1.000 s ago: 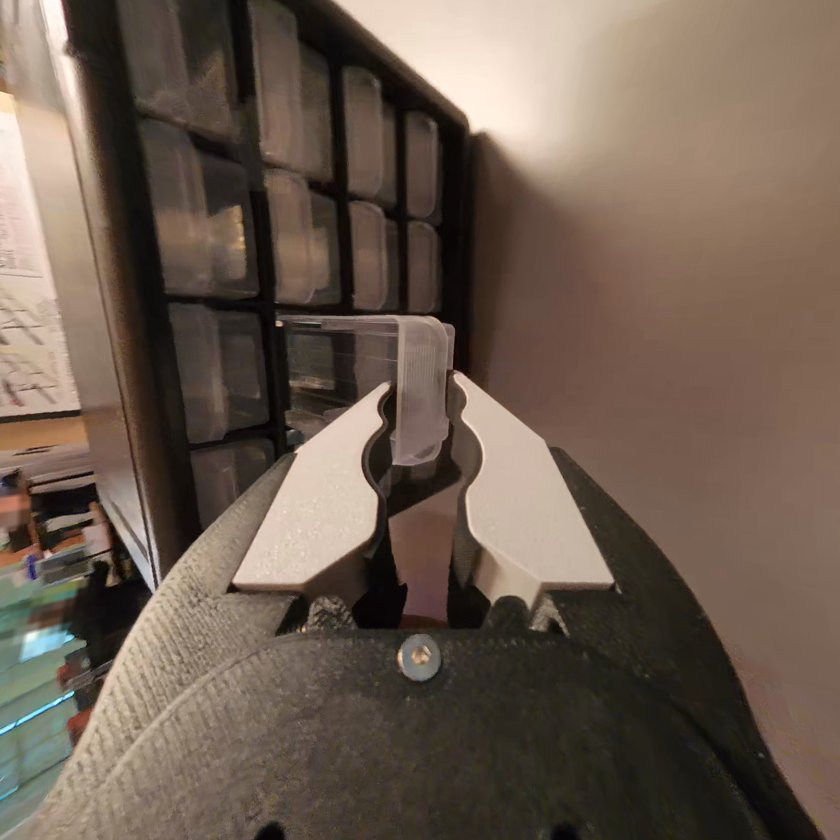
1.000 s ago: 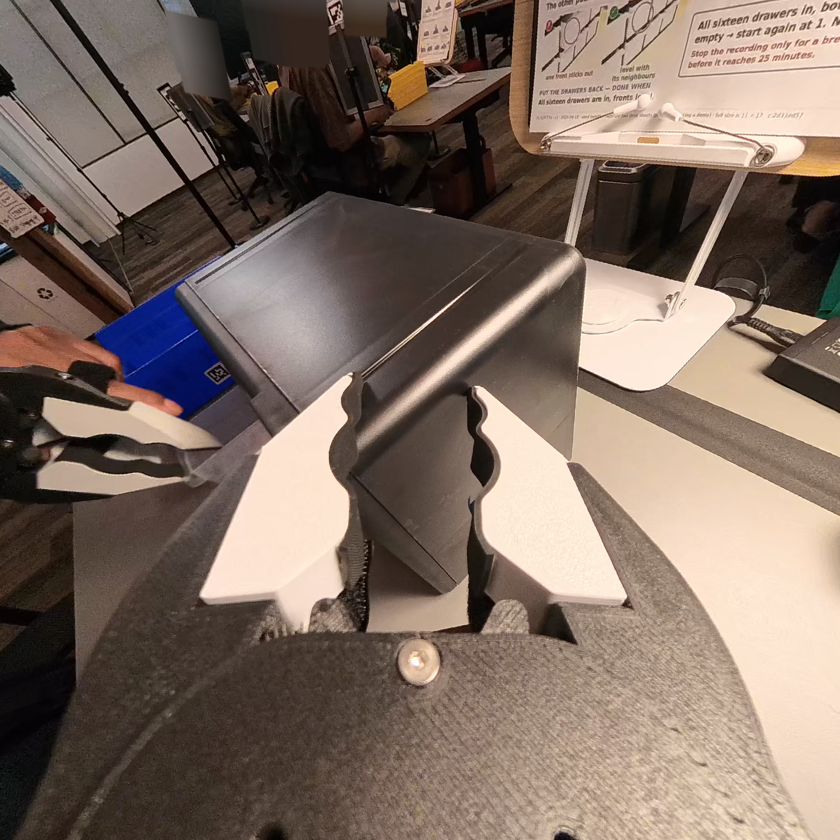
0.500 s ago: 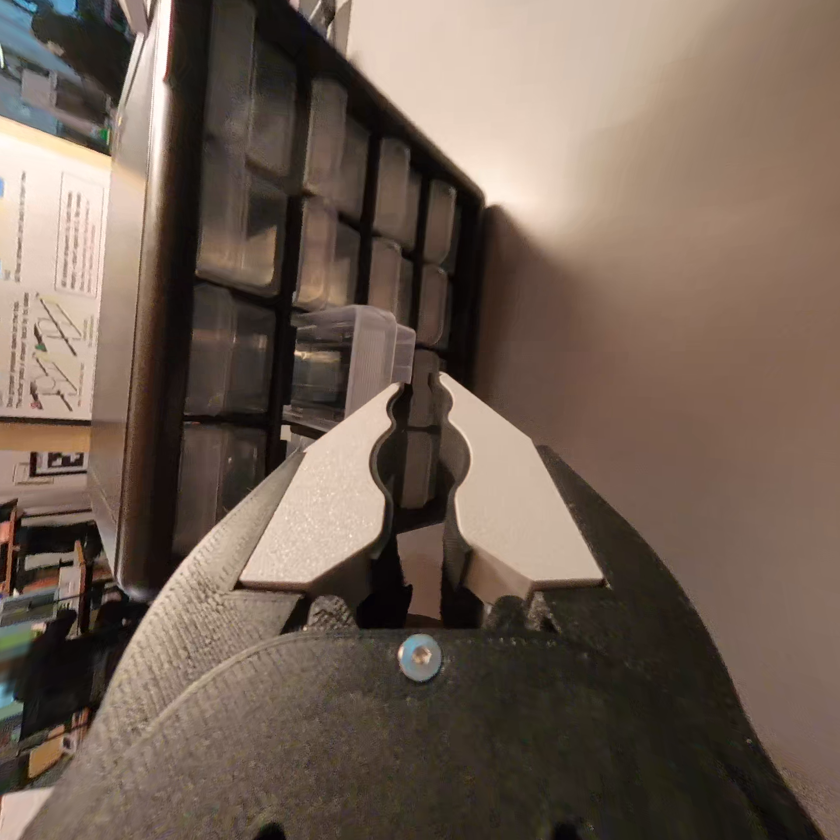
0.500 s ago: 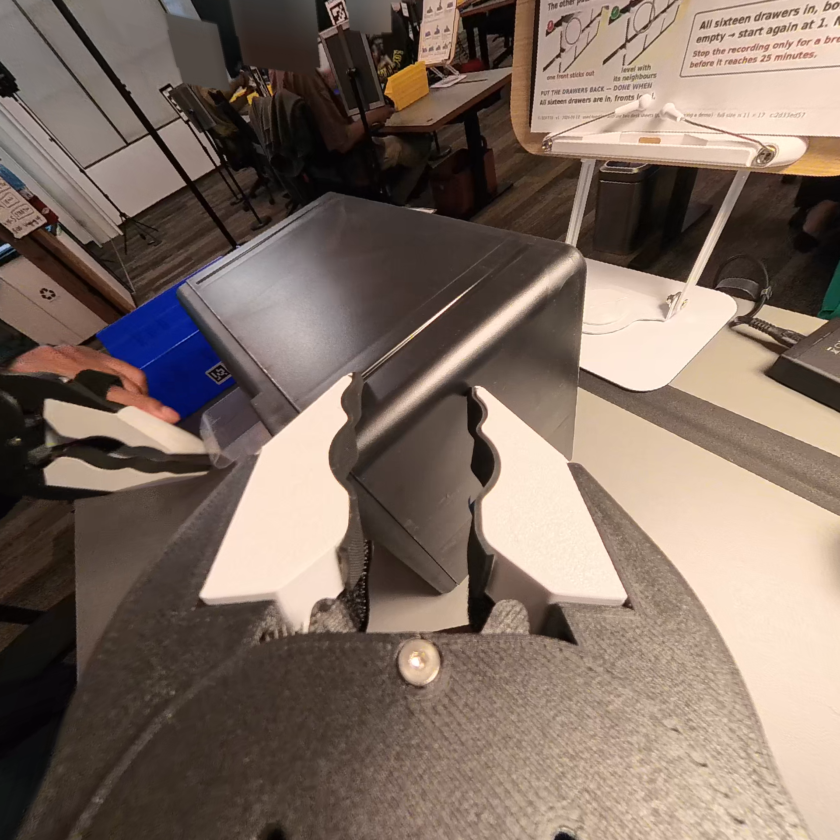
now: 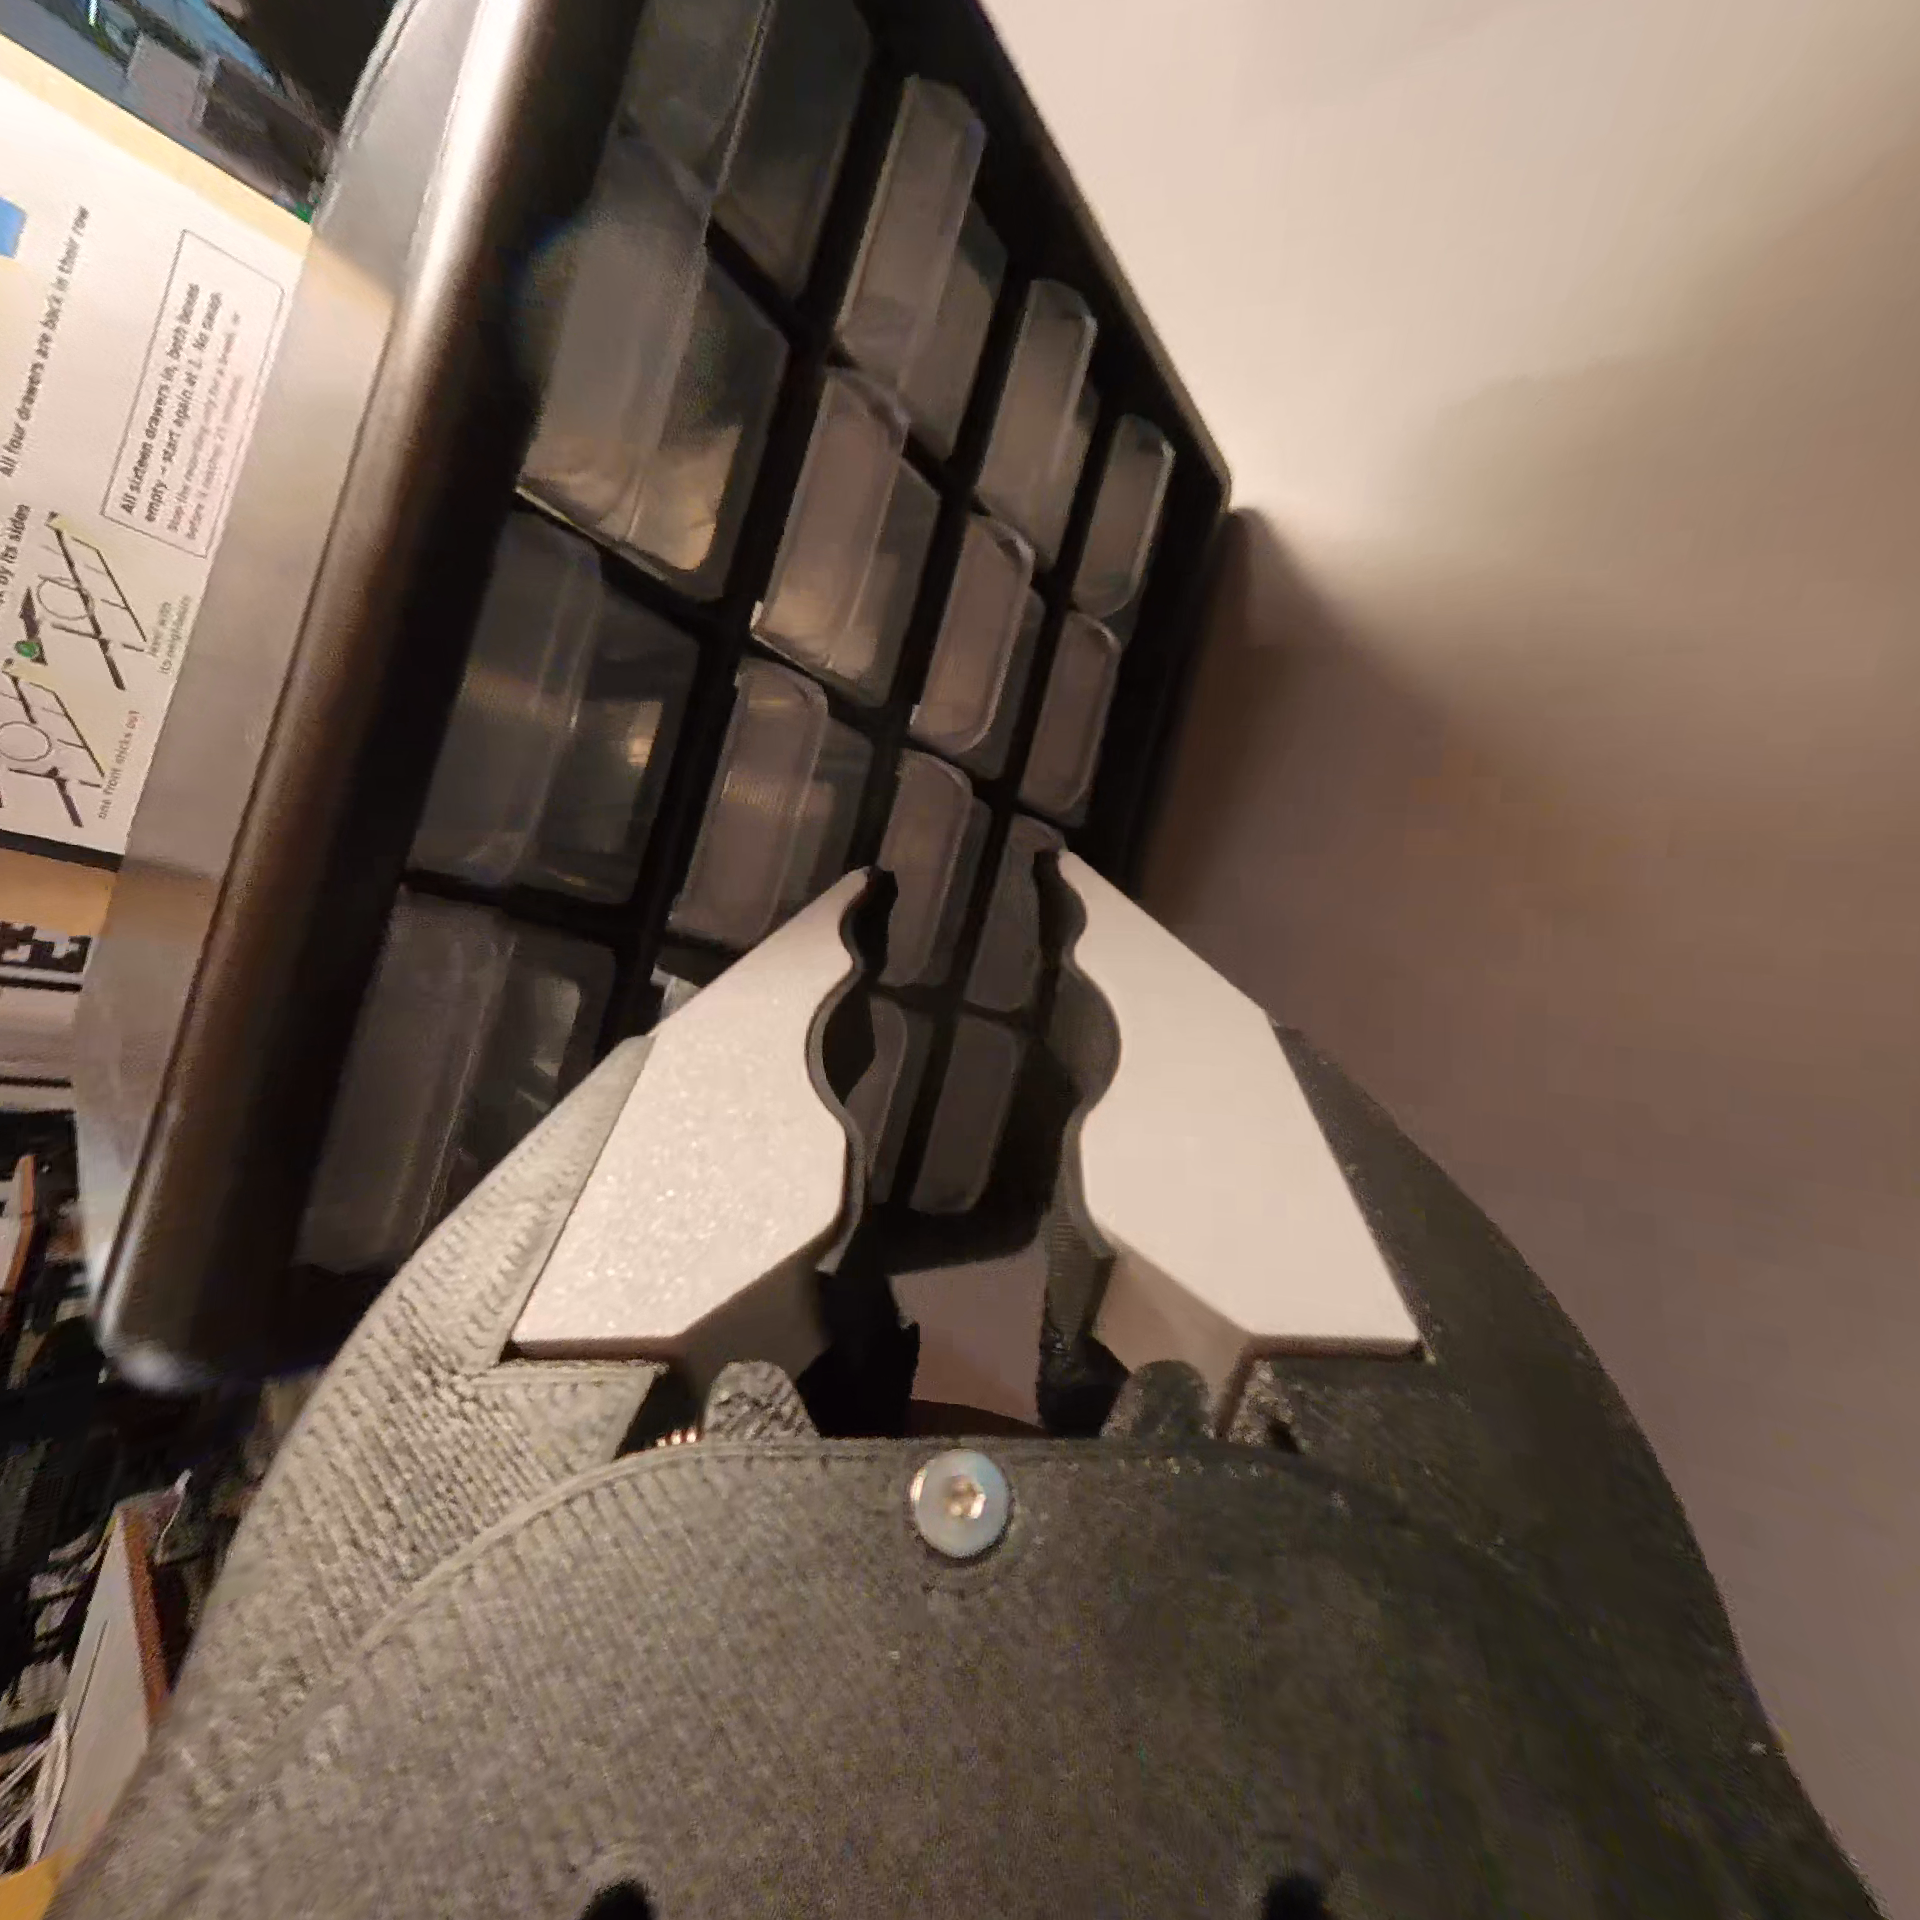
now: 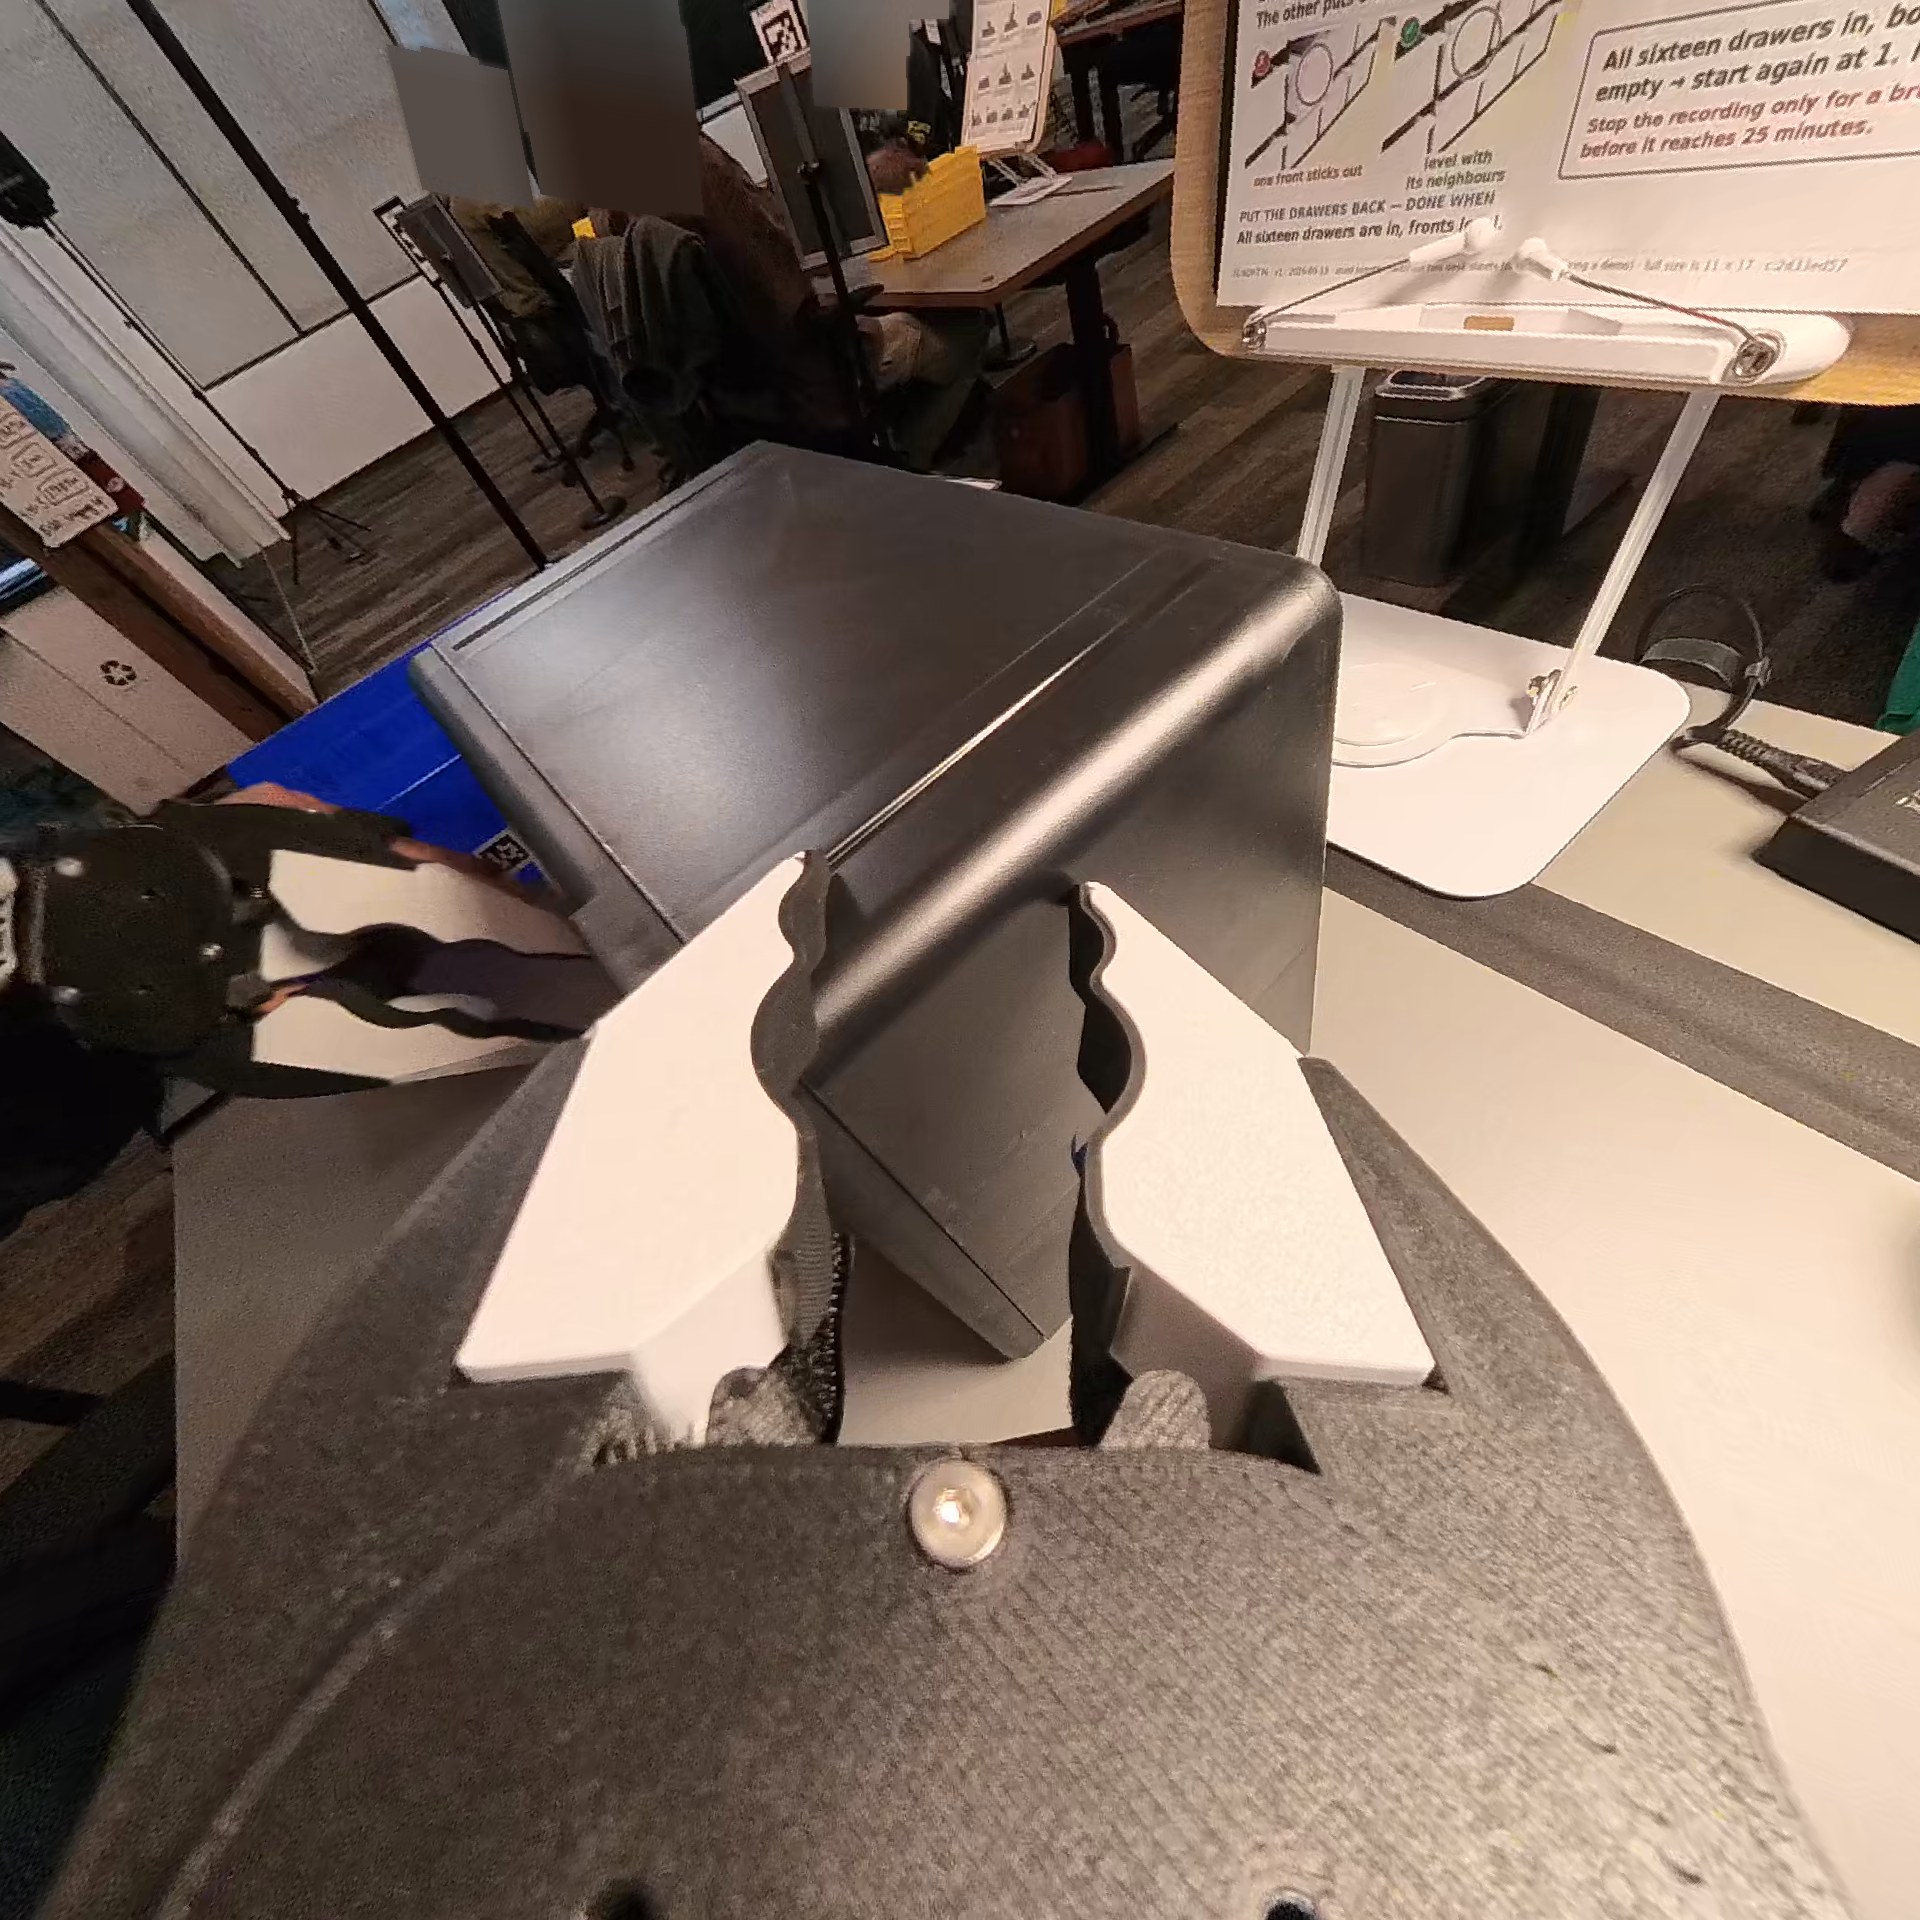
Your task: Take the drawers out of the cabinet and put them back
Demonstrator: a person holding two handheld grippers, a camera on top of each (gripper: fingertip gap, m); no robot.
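The black cabinet fills the left wrist view, its clear drawers all sitting in their slots. My left gripper is open in front of the lower drawers, with nothing between its pads. It also shows at the left of the right wrist view, blurred, at the cabinet's front. In that view my right gripper straddles the rear corner of the cabinet, with both pads against it.
A white stand carrying an instruction board stands behind the cabinet on the table. A black box lies at the right edge. A blue bin sits beyond the cabinet's left side. People sit at desks farther back.
My left gripper held a clear drawer's handle, the drawer slid into the cabinet, and the jaws narrowed, then opened off it. My right gripper has not moved.
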